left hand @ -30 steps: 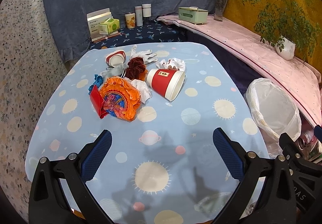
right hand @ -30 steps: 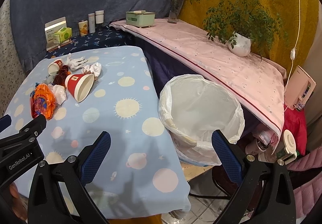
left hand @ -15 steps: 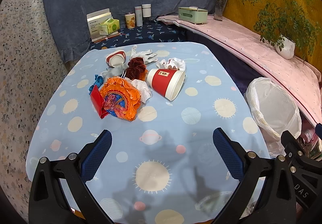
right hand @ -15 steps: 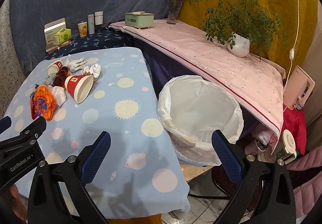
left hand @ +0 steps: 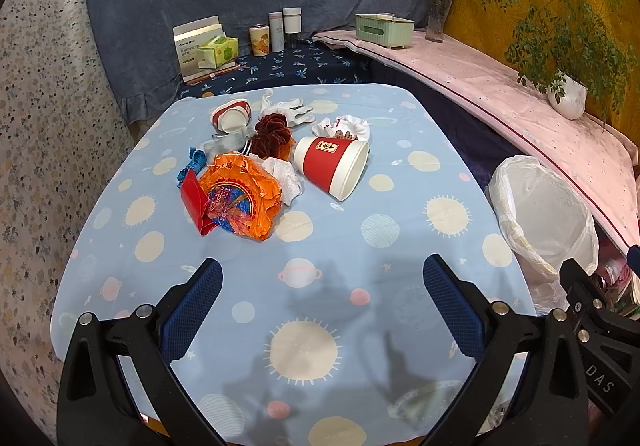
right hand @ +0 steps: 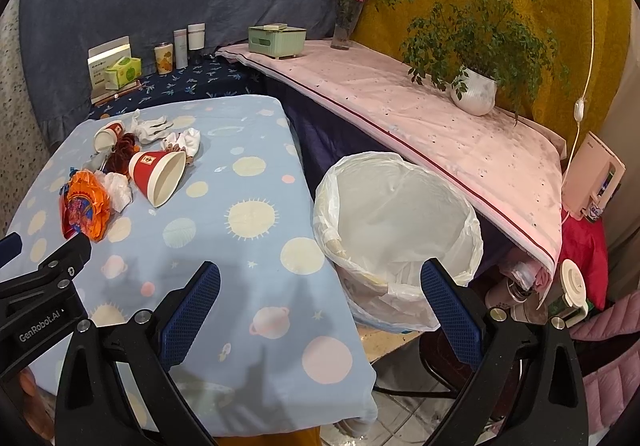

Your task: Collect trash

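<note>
Approach stage: no trash collected yet.
Almost nothing has shifted since a second ago: the left gripper (left hand: 322, 296) and right gripper (right hand: 320, 300) are held spread, empty; trash (left hand: 240, 193) lies at 11 o'clock, bin (right hand: 400, 230) unfilled.

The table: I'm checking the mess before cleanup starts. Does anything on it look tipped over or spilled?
Yes. The large red paper cup lies on its side, mouth toward the table's near edge, and a smaller red cup is tipped over behind it. No liquid shows. Crumpled wrappers and tissues are heaped beside them.
</note>
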A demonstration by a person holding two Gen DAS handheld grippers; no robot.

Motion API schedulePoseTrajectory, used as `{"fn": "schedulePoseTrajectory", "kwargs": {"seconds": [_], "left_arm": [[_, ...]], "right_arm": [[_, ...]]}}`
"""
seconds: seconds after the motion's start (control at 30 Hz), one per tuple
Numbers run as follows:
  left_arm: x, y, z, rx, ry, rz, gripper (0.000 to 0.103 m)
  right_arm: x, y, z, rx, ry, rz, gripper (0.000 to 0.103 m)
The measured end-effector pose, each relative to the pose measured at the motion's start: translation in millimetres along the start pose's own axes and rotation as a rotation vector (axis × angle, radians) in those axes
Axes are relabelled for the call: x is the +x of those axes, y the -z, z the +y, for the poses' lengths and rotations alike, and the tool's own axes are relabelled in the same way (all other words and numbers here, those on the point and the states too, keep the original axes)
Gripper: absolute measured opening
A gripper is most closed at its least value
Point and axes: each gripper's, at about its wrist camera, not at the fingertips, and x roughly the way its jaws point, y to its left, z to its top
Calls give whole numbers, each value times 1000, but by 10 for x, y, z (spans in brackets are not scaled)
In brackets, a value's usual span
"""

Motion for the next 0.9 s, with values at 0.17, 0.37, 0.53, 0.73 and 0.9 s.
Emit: {"fn": "schedulePoseTrajectory", "kwargs": {"seconds": [0.17,0.37,0.53,0.73,0.9], "left_arm": [[1,1,10,-1,3,4,96],[24,-24,40,-3,13,8,96],[62,-53,75,-11,21,15,96],[114,-84,134,-16,14,8,96],[183,-127,233,-35,-3,5,96]], "right_arm": [[-9,-16,-1,3,1,-4,96],[-12,-33,6,1,9,-7,96],[13,-52,31,-3,18,-5,96],[41,-83,89,-8,20,-5,96],[94,-124,148,-11,21,-6,96]]}}
